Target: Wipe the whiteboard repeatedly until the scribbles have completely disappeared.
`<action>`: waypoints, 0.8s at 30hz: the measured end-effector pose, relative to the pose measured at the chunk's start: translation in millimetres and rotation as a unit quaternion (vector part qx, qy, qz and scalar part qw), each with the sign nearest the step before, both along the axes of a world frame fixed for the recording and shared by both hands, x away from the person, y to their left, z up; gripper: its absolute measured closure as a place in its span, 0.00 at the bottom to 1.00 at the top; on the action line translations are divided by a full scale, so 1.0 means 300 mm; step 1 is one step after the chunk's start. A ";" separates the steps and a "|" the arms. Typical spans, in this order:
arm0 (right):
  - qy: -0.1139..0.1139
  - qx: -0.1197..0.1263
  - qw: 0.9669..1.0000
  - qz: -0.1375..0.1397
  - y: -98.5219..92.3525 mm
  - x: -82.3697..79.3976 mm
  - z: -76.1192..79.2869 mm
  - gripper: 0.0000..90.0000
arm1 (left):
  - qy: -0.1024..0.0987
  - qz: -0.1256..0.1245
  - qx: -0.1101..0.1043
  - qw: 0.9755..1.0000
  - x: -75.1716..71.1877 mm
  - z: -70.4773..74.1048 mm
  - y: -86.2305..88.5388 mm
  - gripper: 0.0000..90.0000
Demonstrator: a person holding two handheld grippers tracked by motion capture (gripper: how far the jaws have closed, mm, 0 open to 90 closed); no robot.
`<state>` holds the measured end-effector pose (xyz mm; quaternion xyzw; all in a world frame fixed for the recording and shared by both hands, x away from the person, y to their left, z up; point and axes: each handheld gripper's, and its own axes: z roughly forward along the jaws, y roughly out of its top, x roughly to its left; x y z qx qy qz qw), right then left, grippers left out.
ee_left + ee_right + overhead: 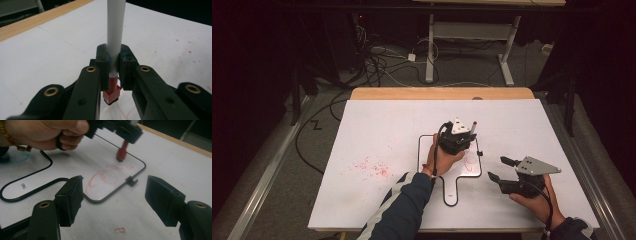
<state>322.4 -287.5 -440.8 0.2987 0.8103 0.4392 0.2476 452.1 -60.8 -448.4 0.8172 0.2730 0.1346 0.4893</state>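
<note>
Two grippers work over the white table (377, 130). The left gripper (460, 137) is clamped on a marker (115, 30), white barrel upright, its red tip (121, 153) down on or just above the small whiteboard (426, 150); contact cannot be told. Red scribbles (107, 175) lie on the board beside the tip. The right gripper (499, 169) hovers just right of the board, jaws spread wide with nothing between them. Red specks (372, 167) dot the table to the left.

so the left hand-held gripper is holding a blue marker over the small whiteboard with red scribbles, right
Not quite: the marker in the left hand-held gripper is white-barrelled with a red tip, not blue, as the left gripper view shows. It is over the small black-rimmed whiteboard with red scribbles.
</note>
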 end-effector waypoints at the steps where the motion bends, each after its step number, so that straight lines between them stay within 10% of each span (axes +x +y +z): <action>1: 0.001 0.000 1.000 0.003 0.000 0.000 -0.002 0.35 | -0.005 0.001 0.010 1.000 0.009 0.000 -0.015 0.87; 10: 0.010 -0.001 1.000 0.024 0.009 -0.004 -0.015 0.35 | -0.006 0.004 0.046 0.999 0.079 -0.011 -0.082 0.87; 24: 0.013 -0.012 0.999 0.036 0.022 -0.011 -0.015 0.35 | -0.007 -0.017 0.043 0.999 0.014 -0.017 -0.017 0.88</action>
